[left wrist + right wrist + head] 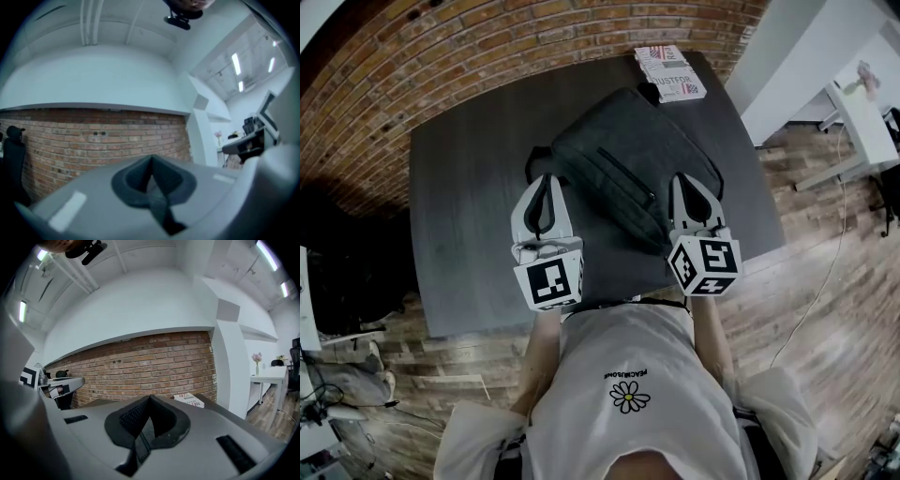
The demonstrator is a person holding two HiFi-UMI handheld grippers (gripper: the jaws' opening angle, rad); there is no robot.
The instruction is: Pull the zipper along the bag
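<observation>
White-shelled left gripper (547,178) hovers over the near left part of the dark table (459,216). Its jaws are clenched tip to tip, and the left gripper view (151,158) shows nothing between them, only the brick wall (93,136) ahead.

Just right of this gripper lies the dark grey bag (614,155). It rests flat near the table's middle, set diagonally, with one end towards the far left and the other towards the near right. The zipper (630,176) runs lengthwise along its upper face. A strap loop shows at the bag's left end, close to the left gripper's tips; contact cannot be confirmed.

The right gripper (680,178) overlaps the bag's near right part in the head view. Its jaws are also pressed together, with nothing caught between them (150,398).

At the table's far right edge lies a stack of books (668,73), also seen from the right gripper (189,400). A white desk (867,108) stands further right, off the table.
</observation>
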